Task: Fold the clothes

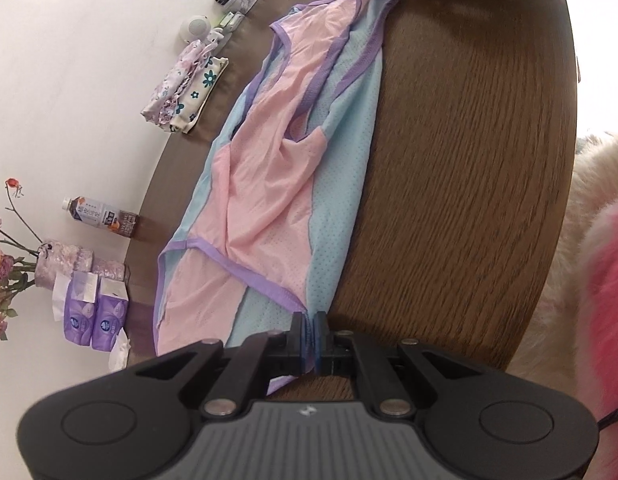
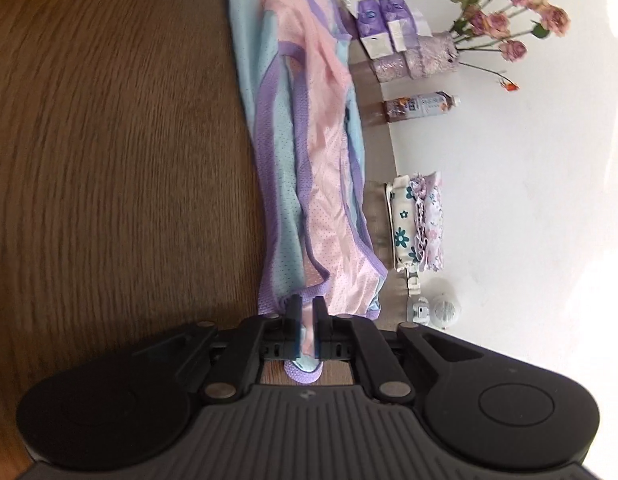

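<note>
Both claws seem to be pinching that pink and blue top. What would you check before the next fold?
1. Left gripper shut on the garment hem end: ok.
2. Right gripper shut on the purple strap end: ok.
3. Garment stretched lengthwise between both grips: ok.
4. Fabric smooth: not ok, the pink panel is wrinkled.
5. Bare wooden table beside it for the fold: ok.
6. Clear of the folded floral clothes and bottle: ok, apart.
</note>
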Motion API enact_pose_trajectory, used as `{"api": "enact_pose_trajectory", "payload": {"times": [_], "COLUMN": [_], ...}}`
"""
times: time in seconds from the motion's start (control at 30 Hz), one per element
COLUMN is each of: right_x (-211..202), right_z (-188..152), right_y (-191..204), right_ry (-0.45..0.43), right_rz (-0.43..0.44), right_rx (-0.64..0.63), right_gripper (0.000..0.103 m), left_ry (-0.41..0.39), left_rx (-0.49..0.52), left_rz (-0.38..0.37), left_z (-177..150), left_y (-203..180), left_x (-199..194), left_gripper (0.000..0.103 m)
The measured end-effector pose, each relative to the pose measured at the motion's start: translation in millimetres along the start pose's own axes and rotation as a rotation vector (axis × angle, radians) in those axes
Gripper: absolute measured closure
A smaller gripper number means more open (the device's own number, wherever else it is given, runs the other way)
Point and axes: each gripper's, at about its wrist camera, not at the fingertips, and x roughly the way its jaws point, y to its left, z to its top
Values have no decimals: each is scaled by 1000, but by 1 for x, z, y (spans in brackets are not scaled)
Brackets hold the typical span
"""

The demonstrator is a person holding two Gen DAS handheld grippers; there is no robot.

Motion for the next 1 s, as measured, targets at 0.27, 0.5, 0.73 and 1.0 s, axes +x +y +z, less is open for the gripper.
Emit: {"api": "enact_pose_trajectory", "payload": {"times": [0.27, 0.5, 0.73, 1.0], "right_x": [-47, -55, -37, 13], "right_z": [4, 46, 106, 162], "right_y": [-18, -7, -33, -27], "right_ry": [50, -13, -131, -101], "right_rz": [-77, -66, 16, 155], "right_rx": [239, 235, 300, 239], "right_gripper": [24, 23, 28, 80], "left_ry": [-24, -4, -11, -15], "left_rx": [-161, -194, -206, -163], "left_rz": [74, 178, 209, 124], "left_z": [-34, -67, -91, -109], "left_y": [30, 63, 101, 123], "left_x": [-5, 13, 55, 96], "left_gripper": [77, 75, 75, 92]}}
